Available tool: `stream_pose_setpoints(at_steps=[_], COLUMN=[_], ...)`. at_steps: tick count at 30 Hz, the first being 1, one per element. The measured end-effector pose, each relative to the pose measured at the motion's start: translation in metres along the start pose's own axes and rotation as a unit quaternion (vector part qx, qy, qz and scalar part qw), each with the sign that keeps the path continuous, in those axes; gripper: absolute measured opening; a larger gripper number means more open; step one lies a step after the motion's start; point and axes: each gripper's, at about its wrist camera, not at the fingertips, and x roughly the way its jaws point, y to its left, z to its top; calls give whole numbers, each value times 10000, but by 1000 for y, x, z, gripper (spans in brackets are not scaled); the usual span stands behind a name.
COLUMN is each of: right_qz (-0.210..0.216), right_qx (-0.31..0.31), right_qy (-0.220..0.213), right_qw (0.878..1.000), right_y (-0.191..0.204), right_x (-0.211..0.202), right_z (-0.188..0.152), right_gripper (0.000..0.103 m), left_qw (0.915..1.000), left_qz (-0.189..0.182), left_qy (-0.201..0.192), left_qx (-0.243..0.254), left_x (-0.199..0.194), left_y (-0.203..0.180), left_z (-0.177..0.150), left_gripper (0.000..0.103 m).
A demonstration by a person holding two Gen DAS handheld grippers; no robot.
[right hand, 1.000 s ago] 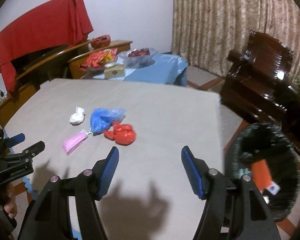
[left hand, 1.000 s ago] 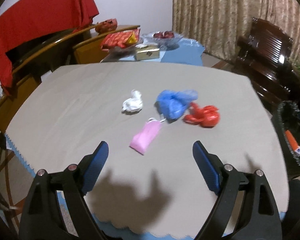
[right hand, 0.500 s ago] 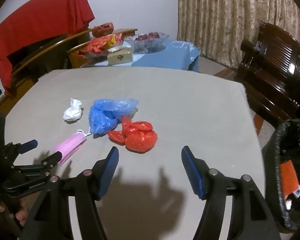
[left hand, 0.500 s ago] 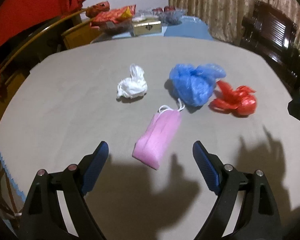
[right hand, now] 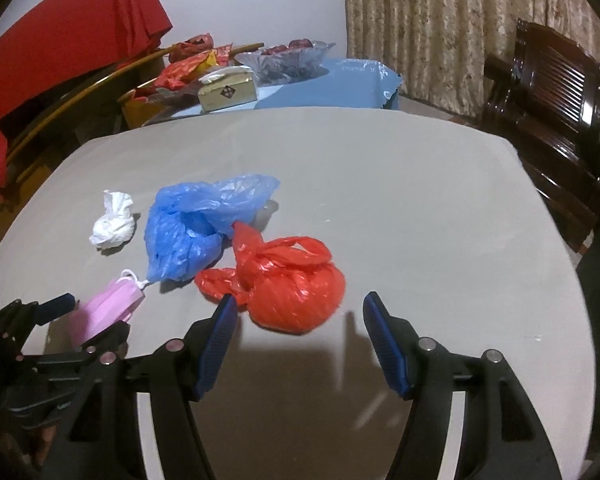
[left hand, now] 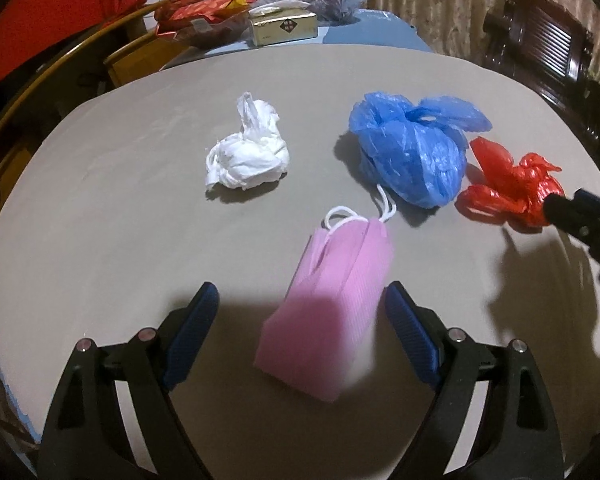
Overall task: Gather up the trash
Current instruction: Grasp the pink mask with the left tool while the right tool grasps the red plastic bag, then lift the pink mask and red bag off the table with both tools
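Your left gripper is spread wide over the grey table, its two blue-padded fingers on either side of the near end of the pink face mask without touching it; the mask lies flat, its white ear loops pointing away from you toward the blue plastic bag. Take that blue bag as your landmark: the mask sits just in front of it, one loop reaching its base, the knotted white bag lies to its left and apart from it, and the tied red bag lies just to its right, close enough that you cannot tell whether they touch. Your right gripper is also spread wide, holding nothing, its fingers bracketing the near side of the red bag, the left finger almost at the bag's loose handle. Behind the blue bag, past the far edge of the table, a gold box stands on a blue cloth beside red snack packets. A dark wooden chair stands far right of the blue bag
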Motion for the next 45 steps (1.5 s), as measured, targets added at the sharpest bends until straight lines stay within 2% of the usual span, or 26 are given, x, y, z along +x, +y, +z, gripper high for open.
stream_pose_setpoints(at_steps=[5, 6, 7, 10, 17, 25, 45], right_qz=[-9, 1, 37, 145, 243, 257, -13], right_qx=[75, 81, 89, 141, 101, 151, 273], right_qy=[50, 81, 135, 223, 167, 81, -207], right_qw=[10000, 9999, 9999, 9995, 9995, 9995, 9994], right_y=[1, 0, -1, -4, -7, -15, -65], right_x=[15, 18, 21, 25, 8, -31, -142], right_z=[1, 0, 0, 0, 3, 6, -11], right_gripper=[64, 61, 50, 43, 40, 40, 40], left_qw=[9996, 9994, 9993, 9991, 9986, 9984, 9958], left_qz=[-218, -273, -292, -376, -450, -328, -487], left_qy=[-140, -158, -172, -177, -293, -423, -728], left_qx=[108, 122, 137, 81, 4, -157, -268], left_x=[-2, -3, -3, -4, -24, -58, -157], left_y=[-8, -10, -11, -12, -15, -27, -95], left_z=[-1, -1, 0, 2, 9, 14, -3], left_gripper=[48, 37, 27, 11, 8, 8, 8])
